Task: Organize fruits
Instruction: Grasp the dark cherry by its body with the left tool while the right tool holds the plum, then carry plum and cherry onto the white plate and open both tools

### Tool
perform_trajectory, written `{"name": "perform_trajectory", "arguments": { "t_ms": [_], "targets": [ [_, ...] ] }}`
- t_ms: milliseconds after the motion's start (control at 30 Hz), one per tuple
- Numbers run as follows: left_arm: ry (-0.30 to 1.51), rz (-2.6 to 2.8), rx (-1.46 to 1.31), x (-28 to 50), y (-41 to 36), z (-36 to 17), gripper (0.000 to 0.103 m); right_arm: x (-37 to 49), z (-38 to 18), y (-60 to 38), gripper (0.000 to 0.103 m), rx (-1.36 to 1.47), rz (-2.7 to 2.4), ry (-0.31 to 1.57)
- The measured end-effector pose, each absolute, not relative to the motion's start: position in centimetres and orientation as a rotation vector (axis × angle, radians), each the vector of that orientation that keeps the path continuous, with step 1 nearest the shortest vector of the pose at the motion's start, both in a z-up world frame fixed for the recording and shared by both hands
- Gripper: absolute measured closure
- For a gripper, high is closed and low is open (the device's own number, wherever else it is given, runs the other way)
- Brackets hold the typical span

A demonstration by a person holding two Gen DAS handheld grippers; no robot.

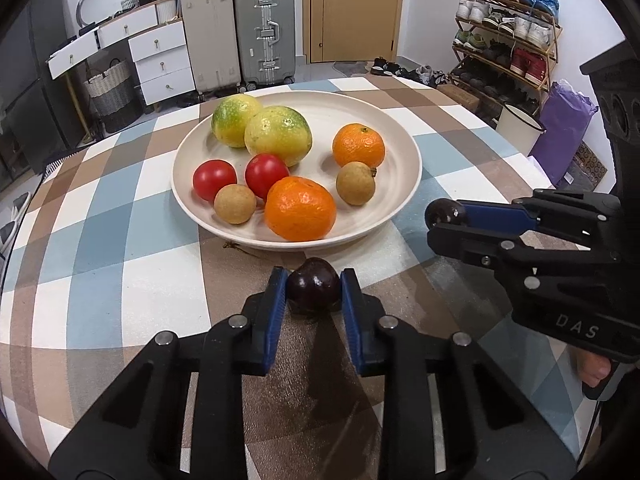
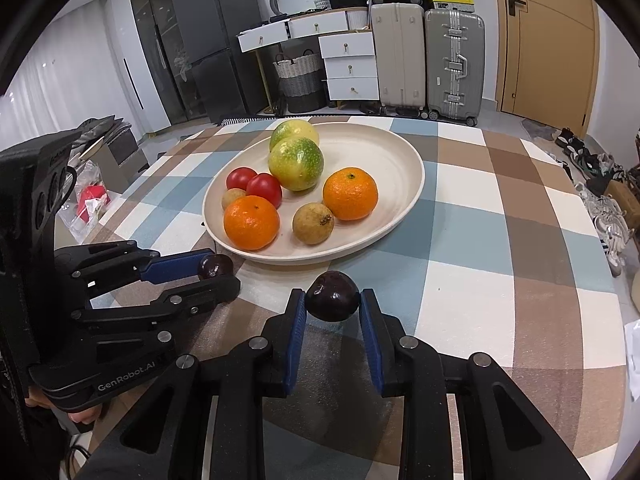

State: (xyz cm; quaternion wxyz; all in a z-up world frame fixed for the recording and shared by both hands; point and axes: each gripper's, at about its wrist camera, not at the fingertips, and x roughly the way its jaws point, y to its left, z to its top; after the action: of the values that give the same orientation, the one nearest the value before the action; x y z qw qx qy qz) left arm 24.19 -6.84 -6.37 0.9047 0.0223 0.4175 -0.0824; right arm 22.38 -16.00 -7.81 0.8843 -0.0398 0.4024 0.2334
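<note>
A cream plate point(image 1: 400, 184) point(image 2: 400, 208) on the checked table holds two green-yellow fruits point(image 1: 276, 134), two oranges point(image 1: 300, 208), two red tomatoes point(image 1: 266, 174) and two brown longans point(image 1: 235, 203). My left gripper point(image 1: 314, 286) point(image 2: 218, 270) is shut on a dark purple cherry point(image 1: 313, 290) point(image 2: 215, 266) just before the plate's near rim. My right gripper point(image 2: 333, 298) point(image 1: 446, 218) is shut on a second dark cherry point(image 2: 332, 296) point(image 1: 445, 211), to the right of the left one, beside the plate's near right rim.
The checked tablecloth point(image 1: 120, 280) covers a round table. A small twig point(image 1: 240, 247) lies by the plate's near rim. Behind are suitcases point(image 1: 264, 28), white drawers point(image 1: 160, 60), a basket point(image 1: 108, 88), a door and a shoe rack point(image 1: 508, 36).
</note>
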Motion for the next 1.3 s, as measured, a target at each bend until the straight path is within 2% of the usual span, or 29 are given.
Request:
{"name": "perform_trajectory", "arguments": {
  "t_ms": [800,1300],
  "targets": [
    [0.698,-0.178,-0.004,23.9,-5.5,0.4,0.079,22.7,-3.1,-17.1,0.075,-0.007,0.506,0.711],
    [0.693,-0.142,-0.016,27.0,-4.5,0.5,0.079,26.3,-1.8,-16.0,0.075,-0.018,0.512,0.699]
  ]
}}
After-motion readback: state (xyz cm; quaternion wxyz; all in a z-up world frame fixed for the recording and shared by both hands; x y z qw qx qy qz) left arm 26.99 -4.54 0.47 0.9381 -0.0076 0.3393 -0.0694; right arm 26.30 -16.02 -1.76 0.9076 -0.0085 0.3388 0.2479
